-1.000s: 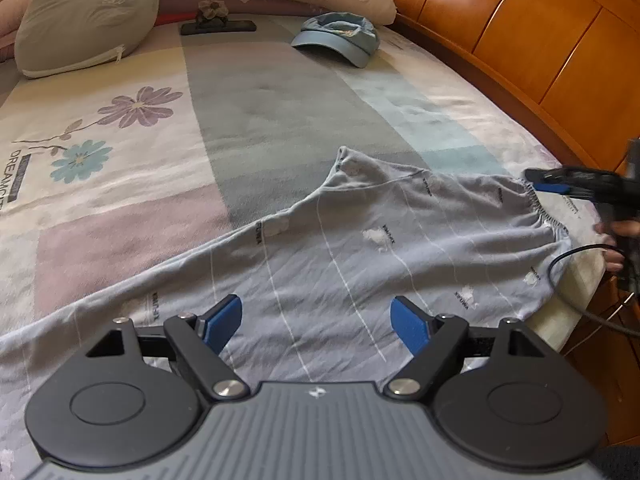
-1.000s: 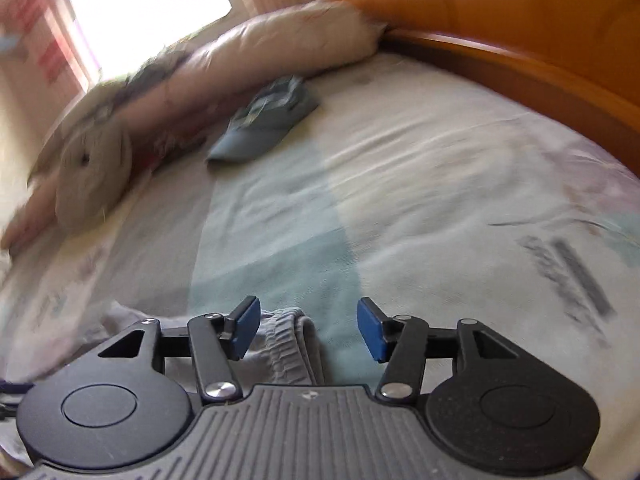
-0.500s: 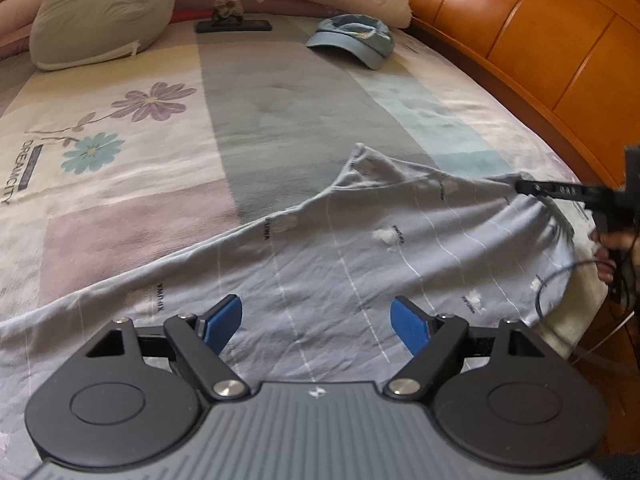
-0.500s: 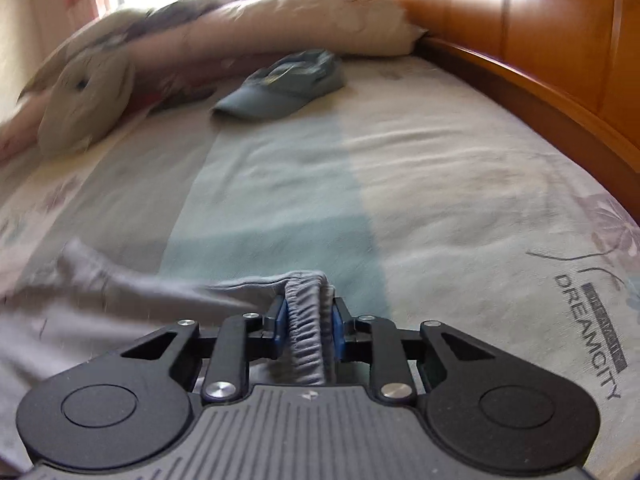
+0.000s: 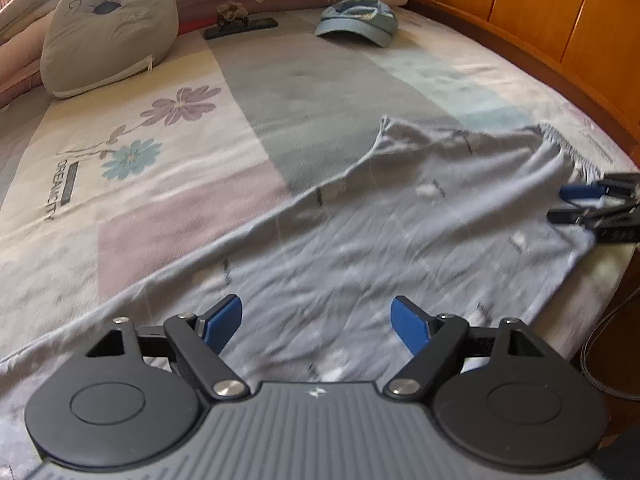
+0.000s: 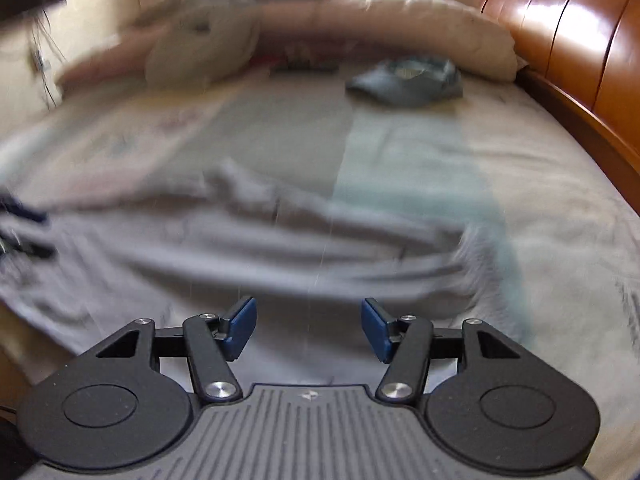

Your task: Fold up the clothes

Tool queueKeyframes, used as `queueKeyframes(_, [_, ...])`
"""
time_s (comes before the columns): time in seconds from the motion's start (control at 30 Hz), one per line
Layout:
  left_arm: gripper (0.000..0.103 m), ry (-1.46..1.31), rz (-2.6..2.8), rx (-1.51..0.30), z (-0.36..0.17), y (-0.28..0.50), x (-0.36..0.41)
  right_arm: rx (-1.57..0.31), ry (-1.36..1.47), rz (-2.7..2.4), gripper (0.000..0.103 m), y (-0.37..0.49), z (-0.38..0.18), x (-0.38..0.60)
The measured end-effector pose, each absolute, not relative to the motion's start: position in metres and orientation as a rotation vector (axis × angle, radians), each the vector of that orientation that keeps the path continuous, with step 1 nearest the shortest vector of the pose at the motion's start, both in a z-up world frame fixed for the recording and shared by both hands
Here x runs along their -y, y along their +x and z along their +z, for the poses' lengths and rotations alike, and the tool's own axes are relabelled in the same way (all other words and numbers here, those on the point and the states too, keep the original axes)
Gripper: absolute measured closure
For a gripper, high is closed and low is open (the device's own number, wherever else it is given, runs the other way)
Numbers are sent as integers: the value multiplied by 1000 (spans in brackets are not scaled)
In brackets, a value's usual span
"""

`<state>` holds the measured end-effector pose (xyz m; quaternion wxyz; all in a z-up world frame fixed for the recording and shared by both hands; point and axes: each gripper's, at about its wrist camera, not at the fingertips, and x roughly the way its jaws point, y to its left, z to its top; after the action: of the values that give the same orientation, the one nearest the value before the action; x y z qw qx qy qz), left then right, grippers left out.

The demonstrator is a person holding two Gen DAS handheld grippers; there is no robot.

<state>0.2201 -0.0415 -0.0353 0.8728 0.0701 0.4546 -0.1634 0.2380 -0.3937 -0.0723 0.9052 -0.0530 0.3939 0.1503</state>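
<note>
Our right gripper (image 6: 308, 328) has just let go: its fingers were pinching the waistband of the grey trousers (image 5: 360, 240) and have now been opening, nothing between them. So the garment lies spread on the bed (image 5: 160, 200), ready for a first fold, we judge. Our left gripper (image 5: 316, 320) hovers over it, fingers spread. A cap (image 5: 356, 20) and pillow (image 5: 108, 28) sit well apart (no obstacle).

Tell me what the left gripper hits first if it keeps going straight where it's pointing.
Most likely the grey trousers spread on the bed: the open left gripper tilts down at the cloth, with nothing between. Depth is hard to judge.
</note>
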Motion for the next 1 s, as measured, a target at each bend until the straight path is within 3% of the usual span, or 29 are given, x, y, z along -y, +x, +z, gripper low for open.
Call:
queueKeyframes(0.17, [21,216,-305,-975,-45,197,19,-832,-173,285,33,209,-82,406])
queueKeyframes(0.3, [21,202,-269,-961,-43,186,-3,-896,-160,244,33,206,-67,412])
queueKeyframes(0.5, [19,154,-262,-911,-44,189,-12,-787,-64,364,31,230,-53,348])
queueKeyframes(0.6, [19,118,-247,-938,-54,180,-21,-827,-86,410,31,241,-71,312])
queueKeyframes(0.63, [18,99,-246,-932,-56,172,-29,-838,-104,413,29,240,-77,306])
queueKeyframes(0.77, [16,37,-248,-915,-53,148,-55,-840,-129,394,5,227,-88,303])
queueKeyframes(1.0, [16,-67,-167,-832,-39,175,-103,-885,-122,332,0,230,-87,295])
